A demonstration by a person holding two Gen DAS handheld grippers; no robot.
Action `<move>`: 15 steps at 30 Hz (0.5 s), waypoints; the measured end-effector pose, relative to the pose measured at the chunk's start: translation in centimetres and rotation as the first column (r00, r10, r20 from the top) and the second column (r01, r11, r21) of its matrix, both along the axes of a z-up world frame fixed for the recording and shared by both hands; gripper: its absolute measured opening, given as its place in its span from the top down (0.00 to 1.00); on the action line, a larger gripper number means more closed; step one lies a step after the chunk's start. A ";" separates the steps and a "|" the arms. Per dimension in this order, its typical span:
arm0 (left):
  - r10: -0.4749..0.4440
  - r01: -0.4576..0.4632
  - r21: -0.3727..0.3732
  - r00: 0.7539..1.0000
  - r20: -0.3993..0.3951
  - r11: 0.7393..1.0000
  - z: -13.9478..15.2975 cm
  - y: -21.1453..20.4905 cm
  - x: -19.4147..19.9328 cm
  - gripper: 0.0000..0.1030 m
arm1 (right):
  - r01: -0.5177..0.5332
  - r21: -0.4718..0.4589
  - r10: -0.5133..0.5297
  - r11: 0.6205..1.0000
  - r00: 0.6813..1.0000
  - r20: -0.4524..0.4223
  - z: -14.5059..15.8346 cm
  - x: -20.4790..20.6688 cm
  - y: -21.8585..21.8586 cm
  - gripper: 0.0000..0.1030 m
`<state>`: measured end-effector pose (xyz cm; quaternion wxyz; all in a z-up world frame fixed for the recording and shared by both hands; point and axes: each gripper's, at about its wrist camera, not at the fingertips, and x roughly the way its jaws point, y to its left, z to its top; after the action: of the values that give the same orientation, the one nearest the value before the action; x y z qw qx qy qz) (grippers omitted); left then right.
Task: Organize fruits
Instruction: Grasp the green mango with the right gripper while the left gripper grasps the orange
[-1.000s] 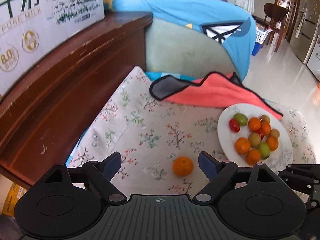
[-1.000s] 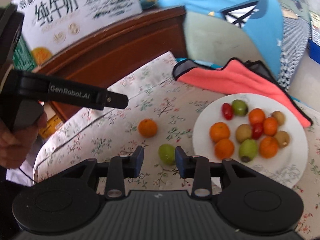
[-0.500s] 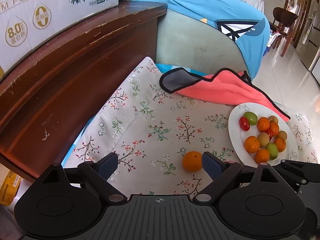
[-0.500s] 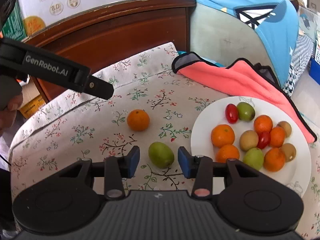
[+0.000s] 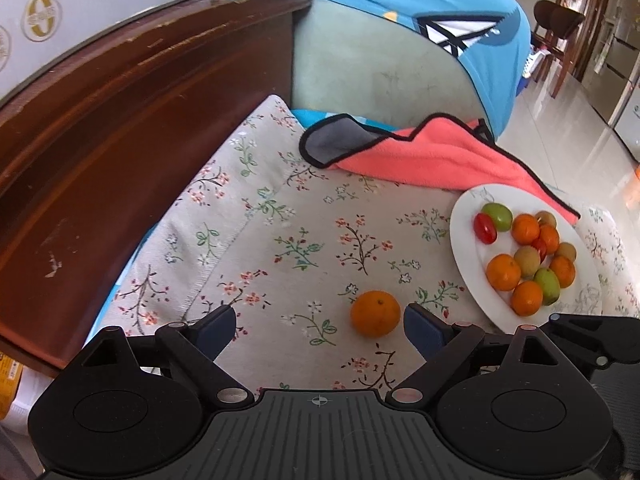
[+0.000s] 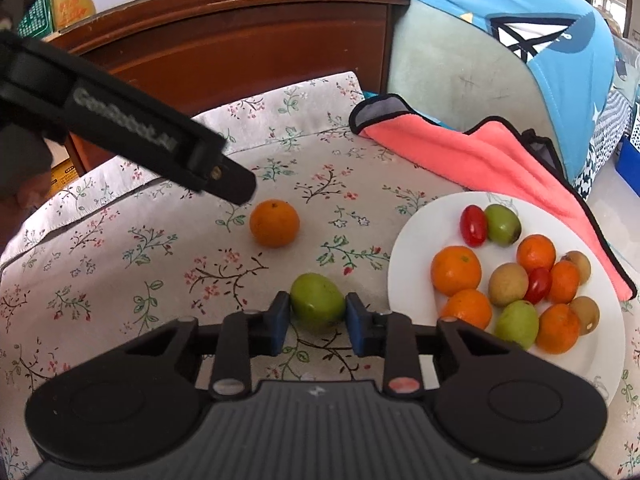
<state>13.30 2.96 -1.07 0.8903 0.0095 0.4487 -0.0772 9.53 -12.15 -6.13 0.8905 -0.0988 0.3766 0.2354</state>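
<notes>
A loose orange lies on the floral cloth, between the wide-open fingers of my left gripper, close to the right finger and untouched. It also shows in the right wrist view. My right gripper is closed on a green fruit resting on the cloth just left of the plate. The white plate holds several oranges, green fruits, brown kiwis and two red tomatoes. The plate also shows in the left wrist view. The left gripper's body crosses the right wrist view above the orange.
A coral cloth with black trim lies behind the plate. A dark wooden cabinet with a milk carton box stands left. A green armchair with a blue garment is behind.
My right gripper has moved forward around the green fruit and closed on it. My left gripper has moved closer to the orange, still open.
</notes>
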 end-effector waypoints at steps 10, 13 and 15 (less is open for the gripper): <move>-0.089 0.087 0.055 0.995 0.037 0.995 -2.1 -2.1 0.3 0.12 | -0.007 0.037 0.009 0.999 0.999 -0.048 1.0 -1.4 -1.5 0.71; -0.095 0.092 0.051 0.995 0.043 0.994 -2.6 -2.4 0.6 0.13 | 0.001 0.047 0.002 0.999 0.998 -0.062 1.2 -1.6 -2.1 0.71; -0.091 0.088 0.057 0.995 0.044 0.994 -2.8 -2.6 0.7 0.14 | 0.011 0.050 -0.008 0.999 0.998 -0.065 1.4 -1.7 -2.5 0.71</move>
<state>14.02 0.40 -3.91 0.8957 0.0558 0.4287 -0.1043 7.79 -14.65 -4.72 0.8811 -0.0669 0.3999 0.2435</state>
